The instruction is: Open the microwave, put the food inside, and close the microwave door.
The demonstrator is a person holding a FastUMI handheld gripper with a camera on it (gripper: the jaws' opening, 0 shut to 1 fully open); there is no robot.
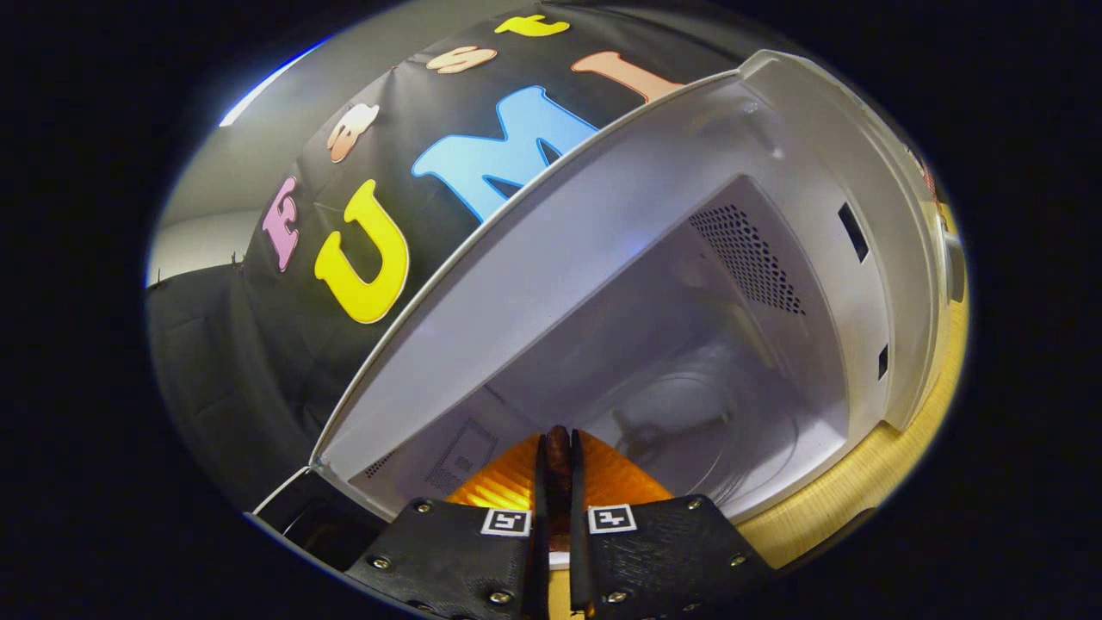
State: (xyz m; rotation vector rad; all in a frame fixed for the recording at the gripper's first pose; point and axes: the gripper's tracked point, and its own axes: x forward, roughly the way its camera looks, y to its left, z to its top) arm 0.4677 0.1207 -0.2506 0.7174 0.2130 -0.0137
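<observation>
Setting: microwave sitting open on a wooden table, dark cloth wall behind.
Fingers: gripper pinching the orange food by its edge.
Food: reaching forward into the microwave's white cavity.

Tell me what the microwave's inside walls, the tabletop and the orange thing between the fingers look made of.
Microwave walls: likely painted metal, smooth pale grey with a punched vent grid. Tabletop: wood or wood-look laminate, light grain. Orange thing: glossy, ribbed, perhaps plastic or foil; hard to tell. The fingers of the gripper are nearly closed on its edge.
</observation>
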